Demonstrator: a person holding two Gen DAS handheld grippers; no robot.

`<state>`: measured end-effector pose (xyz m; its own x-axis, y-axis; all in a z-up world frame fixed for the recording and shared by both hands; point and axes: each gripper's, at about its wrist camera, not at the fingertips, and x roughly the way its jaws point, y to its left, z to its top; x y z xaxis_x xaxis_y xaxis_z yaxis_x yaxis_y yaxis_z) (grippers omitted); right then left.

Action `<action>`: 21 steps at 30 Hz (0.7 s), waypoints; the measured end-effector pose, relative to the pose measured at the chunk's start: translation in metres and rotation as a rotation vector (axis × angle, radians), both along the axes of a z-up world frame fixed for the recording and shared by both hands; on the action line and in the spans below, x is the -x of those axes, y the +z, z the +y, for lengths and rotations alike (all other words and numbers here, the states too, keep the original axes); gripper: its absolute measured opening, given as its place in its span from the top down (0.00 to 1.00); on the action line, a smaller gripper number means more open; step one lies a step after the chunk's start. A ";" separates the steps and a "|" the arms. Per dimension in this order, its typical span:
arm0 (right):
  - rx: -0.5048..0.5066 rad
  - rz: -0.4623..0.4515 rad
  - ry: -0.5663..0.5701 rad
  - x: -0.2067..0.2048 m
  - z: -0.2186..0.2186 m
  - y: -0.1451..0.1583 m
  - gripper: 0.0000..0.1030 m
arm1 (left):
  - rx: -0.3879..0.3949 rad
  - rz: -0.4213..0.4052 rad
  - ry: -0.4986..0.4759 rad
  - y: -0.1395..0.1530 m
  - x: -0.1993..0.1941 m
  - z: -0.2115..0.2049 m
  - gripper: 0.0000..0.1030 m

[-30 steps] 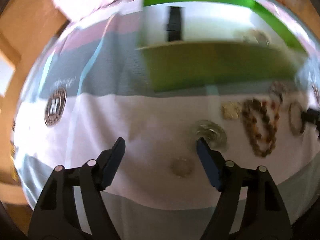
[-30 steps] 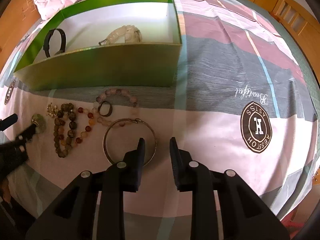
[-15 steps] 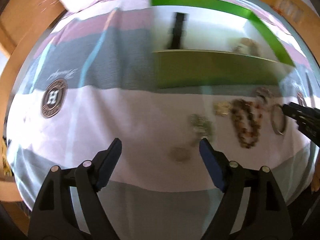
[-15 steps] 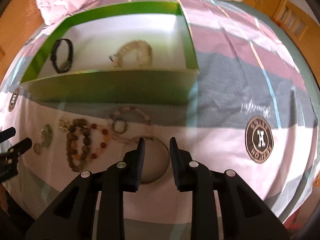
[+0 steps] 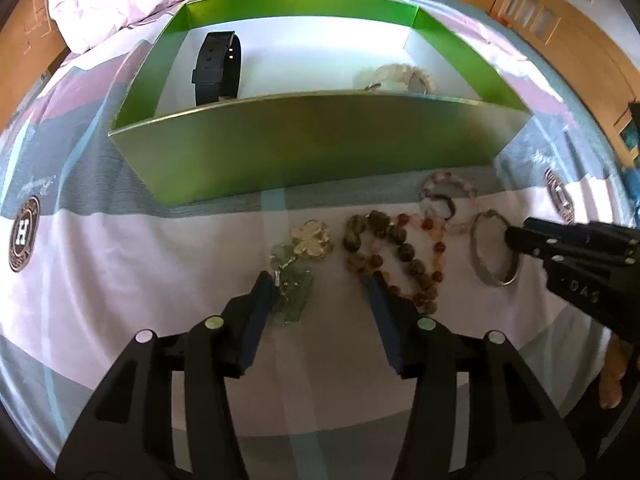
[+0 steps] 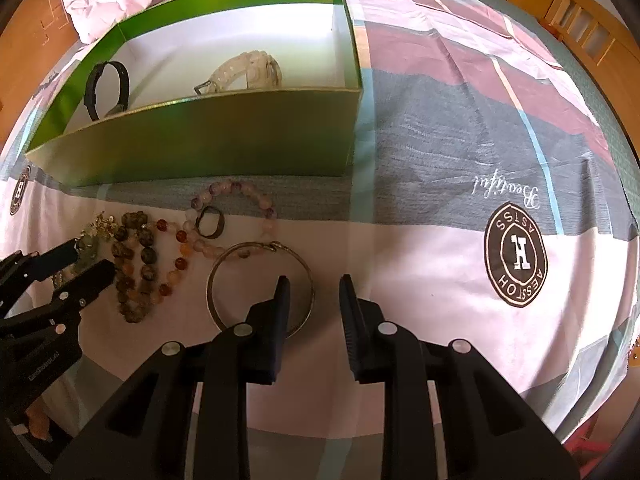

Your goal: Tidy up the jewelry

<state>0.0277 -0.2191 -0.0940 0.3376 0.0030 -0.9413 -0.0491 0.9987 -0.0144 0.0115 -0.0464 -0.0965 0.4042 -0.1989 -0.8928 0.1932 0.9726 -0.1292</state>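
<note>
Two pieces already lie inside the green box (image 5: 312, 140), which sits on a patterned bedsheet (image 6: 460, 168): a black watch band (image 5: 218, 66) standing on edge at its left end and a pale beaded bracelet (image 6: 248, 74) toward its right; everything else is laid out on the sheet just in front of the box's near wall. Largest of these is a long strand of brown and amber beads (image 5: 396, 256), limp and loopy, likely to slump and trail if pinched at one point, so a grip across a doubled section looks safest. Beside it lies a thin metal bangle (image 6: 260, 284), stiff, light and probably slippery; its rim is the only place to take it. A pink bead bracelet (image 6: 240, 196) and a small dark ring (image 6: 210, 222) lie nearer the box. Smallest are a gold flower brooch (image 5: 312, 240) and a pale green cluster piece (image 5: 294, 284), delicate-looking and best gripped across the body. The left gripper (image 5: 320, 288) hangs over that green piece with its jaws closing, the piece against its left finger but not yet pinched. The right gripper (image 6: 314, 292) has its jaws narrowly apart with nothing between them, its left finger over the bangle's ring
</note>
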 end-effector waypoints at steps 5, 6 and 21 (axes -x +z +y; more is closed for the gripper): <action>-0.023 -0.053 -0.006 0.001 0.004 0.014 0.75 | 0.039 -0.032 -0.031 0.006 0.001 -0.009 0.46; -0.025 -0.065 -0.007 -0.001 0.005 0.015 0.75 | 0.016 -0.028 -0.039 0.003 0.002 -0.013 0.46; -0.043 -0.086 0.076 -0.017 0.033 0.004 0.93 | -0.125 0.009 -0.065 -0.003 0.011 -0.014 0.85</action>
<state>0.0447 -0.1860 -0.0897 0.4144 0.0711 -0.9073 -0.1248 0.9920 0.0207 0.0009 -0.0609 -0.1000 0.3858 -0.1116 -0.9158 0.2555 0.9668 -0.0101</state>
